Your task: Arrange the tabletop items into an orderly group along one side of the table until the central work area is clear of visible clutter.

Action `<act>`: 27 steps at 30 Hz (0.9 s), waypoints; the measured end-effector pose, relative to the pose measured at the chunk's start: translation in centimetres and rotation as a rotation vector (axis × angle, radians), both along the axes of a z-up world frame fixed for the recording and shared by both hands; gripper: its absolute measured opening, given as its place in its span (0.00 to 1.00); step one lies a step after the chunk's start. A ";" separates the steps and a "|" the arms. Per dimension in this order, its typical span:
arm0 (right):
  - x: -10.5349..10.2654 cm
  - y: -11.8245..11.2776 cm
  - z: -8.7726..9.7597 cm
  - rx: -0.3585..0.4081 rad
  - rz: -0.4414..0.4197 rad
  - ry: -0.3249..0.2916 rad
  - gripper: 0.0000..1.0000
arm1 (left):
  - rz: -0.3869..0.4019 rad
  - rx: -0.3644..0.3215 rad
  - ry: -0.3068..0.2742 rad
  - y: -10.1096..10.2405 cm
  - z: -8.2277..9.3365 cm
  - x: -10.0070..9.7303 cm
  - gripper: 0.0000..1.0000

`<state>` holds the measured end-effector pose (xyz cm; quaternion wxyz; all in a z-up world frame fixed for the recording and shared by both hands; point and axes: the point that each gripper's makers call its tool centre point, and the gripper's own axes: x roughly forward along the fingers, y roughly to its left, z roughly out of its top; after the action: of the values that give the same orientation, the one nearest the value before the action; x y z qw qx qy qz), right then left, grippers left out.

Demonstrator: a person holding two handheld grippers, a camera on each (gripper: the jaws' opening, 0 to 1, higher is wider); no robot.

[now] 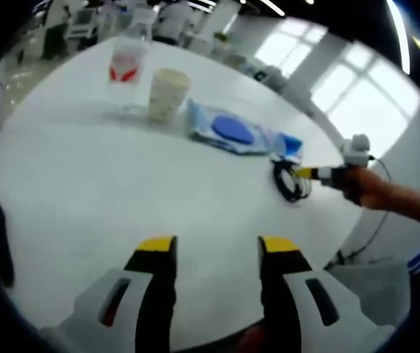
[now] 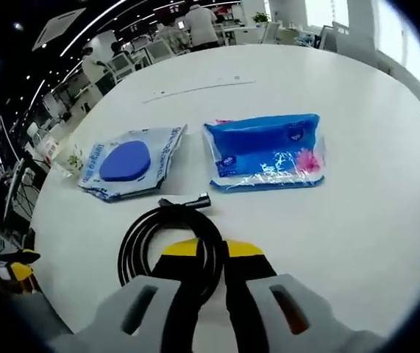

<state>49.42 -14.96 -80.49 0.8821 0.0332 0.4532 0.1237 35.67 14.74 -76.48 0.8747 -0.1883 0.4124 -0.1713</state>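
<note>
Pinching the black cable coil point(image 2: 167, 243) with our right tongs point(image 2: 210, 248), jaws nearly closed on it near the table point(image 1: 84, 191) edge. Left tongs point(image 1: 215, 245) hang released. Bottle point(image 1: 127, 70), cup point(image 1: 167, 93) and blue packs point(image 2: 265, 151) look roughly lined up, so mostly the cable's left.

You are working at a round white table point(image 1: 84, 191) whose bare top reflects soft light. Beyond its far edge in the left gripper view, tall bright windows point(image 1: 357, 95) fill the wall and wash the room in daylight. Long ceiling light strips point(image 2: 107, 22) run overhead in the right gripper view, beside a square ceiling vent point(image 2: 57, 26). Behind the table you see rows of desks with chairs point(image 2: 132, 55) and people seated or standing point(image 2: 201, 23) among them. A green plant point(image 2: 261, 16) stands near the far windows.
</note>
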 end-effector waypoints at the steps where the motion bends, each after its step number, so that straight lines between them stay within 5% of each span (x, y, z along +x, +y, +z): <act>1: 0.0 -0.1 0.0 0.000 0.000 0.000 0.10 | -0.001 0.000 0.000 0.0 0.0 0.0 0.41; 10: 0.3 -0.1 1.0 0.059 -0.021 -0.042 0.13 | -0.006 0.002 0.001 -0.1 0.0 -0.1 0.41; 18: -0.8 0.5 0.4 -0.080 0.182 -0.052 0.19 | -0.012 0.000 0.001 -0.2 0.1 -0.1 0.41; 27: -0.7 0.8 -0.6 -0.089 0.182 -0.039 0.20 | -0.008 -0.006 0.010 -0.3 -0.1 -0.2 0.41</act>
<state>48.76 -14.17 -81.09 0.8766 -0.0498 0.4420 0.1836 35.48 14.44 -76.58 0.8714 -0.1902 0.4168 -0.1752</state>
